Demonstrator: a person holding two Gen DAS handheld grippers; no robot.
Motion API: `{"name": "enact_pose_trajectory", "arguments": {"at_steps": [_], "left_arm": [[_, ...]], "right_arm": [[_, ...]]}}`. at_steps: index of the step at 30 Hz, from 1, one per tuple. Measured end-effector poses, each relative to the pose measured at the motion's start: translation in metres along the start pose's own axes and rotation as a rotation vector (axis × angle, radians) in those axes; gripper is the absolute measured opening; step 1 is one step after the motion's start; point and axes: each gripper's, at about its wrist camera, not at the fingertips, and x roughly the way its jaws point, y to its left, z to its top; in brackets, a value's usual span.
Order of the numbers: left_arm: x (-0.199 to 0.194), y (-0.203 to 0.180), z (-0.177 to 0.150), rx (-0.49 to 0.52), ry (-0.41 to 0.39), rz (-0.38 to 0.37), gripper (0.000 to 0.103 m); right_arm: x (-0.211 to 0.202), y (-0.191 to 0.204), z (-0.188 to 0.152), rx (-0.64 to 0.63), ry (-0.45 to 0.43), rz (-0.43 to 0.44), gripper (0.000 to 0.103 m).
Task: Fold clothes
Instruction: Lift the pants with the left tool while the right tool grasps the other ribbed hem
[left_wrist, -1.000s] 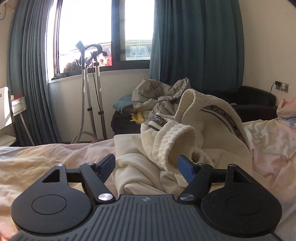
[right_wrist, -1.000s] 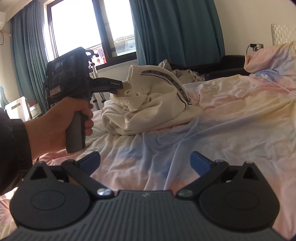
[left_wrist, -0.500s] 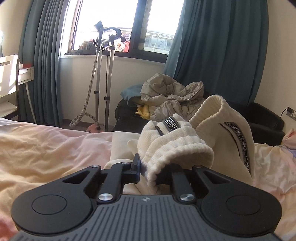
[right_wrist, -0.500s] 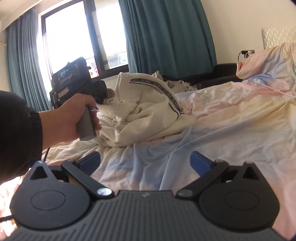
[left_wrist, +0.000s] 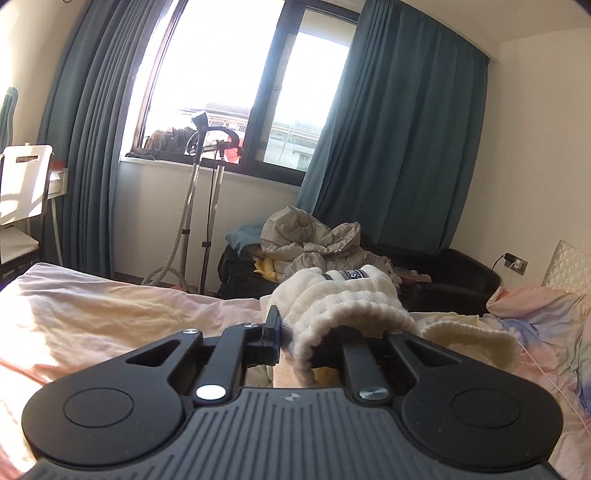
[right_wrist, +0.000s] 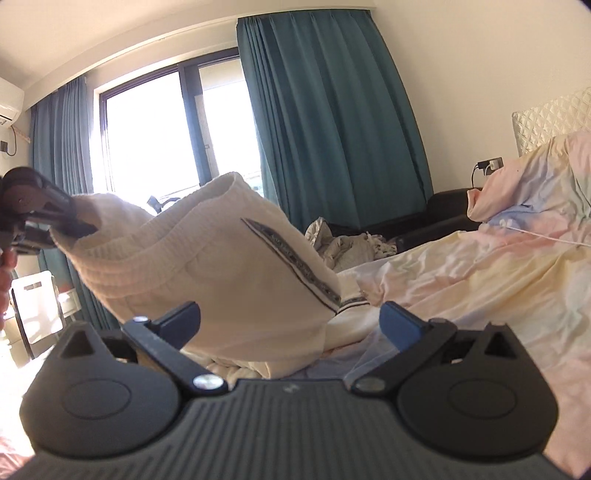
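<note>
— Holding the cream sweatshirt by its ribbed cuff, our left gripper has its jaws closed tight on the knit. Do we see any containers?

— None we can make out, only a heap of grey clothing piled on the dark sofa under the window.

— And where does our garment sit?

— Lifted off the bed at the cuff end, its lower folds resting on the sheet. From the right wrist view, its long axis slants from the left gripper at upper left down toward the lower right, the dark printed stripe running the same way.

— Our right gripper?

— Jaws spread wide, gripping nothing, close to the hanging fabric.
</note>
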Motion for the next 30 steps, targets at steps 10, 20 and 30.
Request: {"name": "enact_pose_trajectory", "arguments": {"at_steps": [10, 20, 30], "left_arm": [[-0.043, 0.123, -0.095, -0.228, 0.178, 0.14, 0.013], [-0.023, 0.175, -0.132, -0.283, 0.215, 0.152, 0.014], [-0.015, 0.175, -0.135, -0.291, 0.213, 0.144, 0.015]], "right_arm": [[-0.017, 0.026, -0.01, 0.02, 0.208, 0.156, 0.103], [-0.023, 0.075, -0.071, -0.093, 0.564, 0.154, 0.097], [0.0, 0.098, -0.12, -0.257, 0.737, 0.045, 0.065]]}}
